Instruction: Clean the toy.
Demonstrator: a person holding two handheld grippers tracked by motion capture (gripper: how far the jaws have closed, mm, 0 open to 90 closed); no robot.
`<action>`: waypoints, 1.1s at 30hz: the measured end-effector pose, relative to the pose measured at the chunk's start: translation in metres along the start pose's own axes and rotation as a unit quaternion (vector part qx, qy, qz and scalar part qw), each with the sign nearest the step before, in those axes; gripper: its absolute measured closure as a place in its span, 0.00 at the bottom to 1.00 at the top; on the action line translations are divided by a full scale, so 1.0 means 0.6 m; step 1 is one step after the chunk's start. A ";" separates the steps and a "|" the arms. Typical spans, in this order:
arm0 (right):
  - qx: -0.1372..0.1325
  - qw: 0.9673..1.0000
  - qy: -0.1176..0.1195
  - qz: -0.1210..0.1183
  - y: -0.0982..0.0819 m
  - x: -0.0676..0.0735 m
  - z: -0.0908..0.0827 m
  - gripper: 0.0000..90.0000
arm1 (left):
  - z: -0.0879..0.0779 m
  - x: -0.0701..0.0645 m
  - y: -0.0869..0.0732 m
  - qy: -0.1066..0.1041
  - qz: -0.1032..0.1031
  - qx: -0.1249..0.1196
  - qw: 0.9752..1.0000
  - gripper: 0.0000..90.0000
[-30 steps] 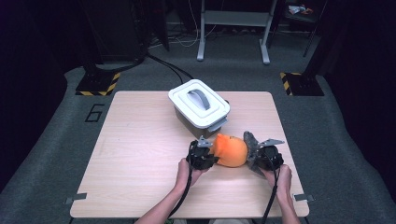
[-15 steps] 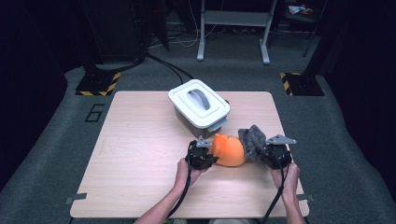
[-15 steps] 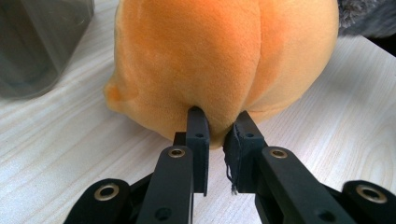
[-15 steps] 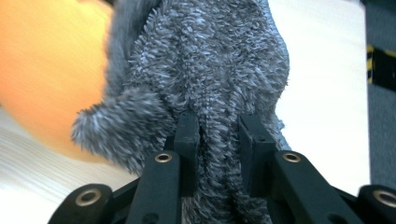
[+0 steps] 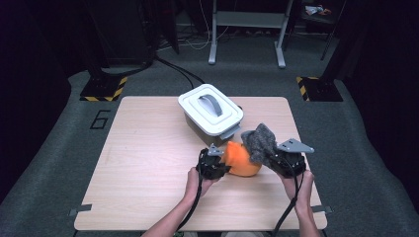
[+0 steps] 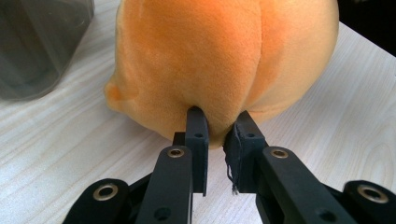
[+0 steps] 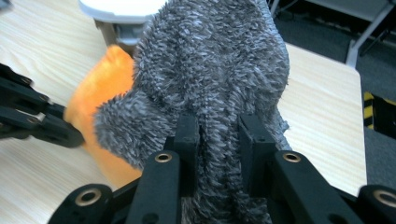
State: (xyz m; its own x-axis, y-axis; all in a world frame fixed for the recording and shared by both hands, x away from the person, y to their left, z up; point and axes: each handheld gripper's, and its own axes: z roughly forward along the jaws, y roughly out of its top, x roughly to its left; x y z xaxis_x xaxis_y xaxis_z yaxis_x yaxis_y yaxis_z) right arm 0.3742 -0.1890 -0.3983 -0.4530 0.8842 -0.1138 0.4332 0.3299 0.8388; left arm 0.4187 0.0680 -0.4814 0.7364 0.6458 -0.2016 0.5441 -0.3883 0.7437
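Near the front edge of the wooden surface (image 5: 148, 163), an orange plush toy (image 5: 242, 159) rests on the wood, with the left tongs (image 5: 221, 165) pinching a fold of its fabric; in the left gripper view the two black jaws stand almost together, nipped into the plush (image 6: 219, 70) at its lower seam. Right tongs (image 5: 269, 157) are clamped on a grey shaggy cloth piece (image 5: 259, 139), which stands lifted above the orange body and touches or overlaps its right side; in the right gripper view the jaws squeeze a strip of the grey pile (image 7: 215, 70), orange plush (image 7: 100, 88) behind it. Whether the grey piece is stitched to the toy or separate, cannot tell. White lidded box (image 5: 211, 109) with grey handle sits just behind the toy, lid on. Judgement: both grasps are made and the grey piece is raised off the surface; box untouched. If the items are meant for the box, opening it and stowing them remain.
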 end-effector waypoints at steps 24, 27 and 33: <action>0.059 0.998 0.022 0.015 -0.022 0.002 0.072 0.79 | 0.003 -0.008 -0.017 0.050 0.037 -0.004 0.998 0.53; 0.056 0.998 0.020 0.017 -0.022 0.001 0.073 0.79 | 0.006 -0.012 -0.019 0.064 0.055 0.003 0.996 0.50; 0.055 0.998 0.021 0.016 -0.021 0.003 0.074 0.79 | 0.016 -0.022 -0.014 0.083 0.082 0.004 0.993 0.48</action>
State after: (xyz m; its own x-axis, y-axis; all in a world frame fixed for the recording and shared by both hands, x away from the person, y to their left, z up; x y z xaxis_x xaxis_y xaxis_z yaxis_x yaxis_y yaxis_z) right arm 0.4023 -0.1767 -0.4329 -0.4690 0.8809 -0.0628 0.5301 0.3377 0.7778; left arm 0.4082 0.0563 -0.4913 0.7395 0.6725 0.0308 0.4260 -0.5029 0.7520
